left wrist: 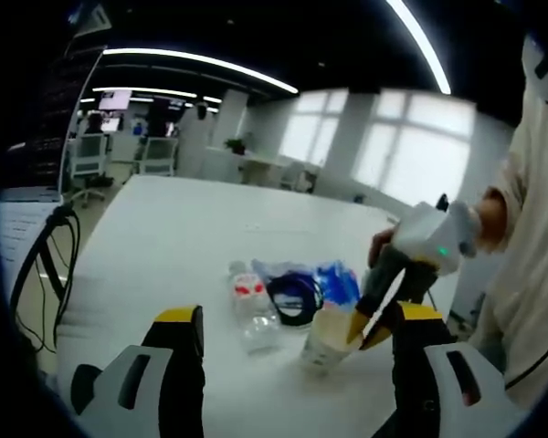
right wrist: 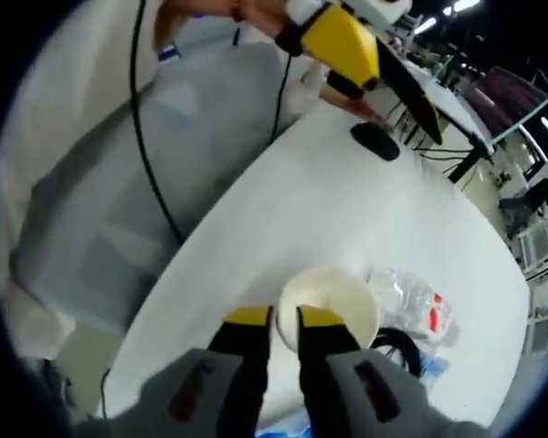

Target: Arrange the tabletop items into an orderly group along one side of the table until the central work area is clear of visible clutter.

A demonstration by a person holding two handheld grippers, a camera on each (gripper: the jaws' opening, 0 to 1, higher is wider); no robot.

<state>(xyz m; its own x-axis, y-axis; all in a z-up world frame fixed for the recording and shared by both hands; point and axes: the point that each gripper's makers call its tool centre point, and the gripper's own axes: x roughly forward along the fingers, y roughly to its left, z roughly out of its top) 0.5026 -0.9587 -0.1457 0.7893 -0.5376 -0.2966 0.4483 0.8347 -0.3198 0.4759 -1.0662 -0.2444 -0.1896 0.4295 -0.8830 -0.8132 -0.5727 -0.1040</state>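
The right gripper (right wrist: 274, 321) is clenched on the cup (right wrist: 333, 306): its two yellow-tipped fingers (right wrist: 247, 318) pinch the near rim, one outside the wall and one inside the mouth. In the left gripper view that same gripper (left wrist: 365, 328) comes in from the right and grips the cup (left wrist: 327, 338) at its upper edge, the cup tilted on the table (left wrist: 164, 237).

Just beyond the cup from the right fingers lies a clear bottle (right wrist: 411, 297) on its side with a red label, and next to it a dark cable coil (right wrist: 397, 347) and a bit of blue packet (right wrist: 434, 370). Farther out a black mouse (right wrist: 374, 140) sits near the table's far edge.

The left gripper (left wrist: 292, 319) is released, fingers (left wrist: 178, 333) wide apart and holding nothing. Between and just ahead of them lie the bottle (left wrist: 251, 306), the coil (left wrist: 294, 297) and the blue packet (left wrist: 338, 281), bunched together with the cup.
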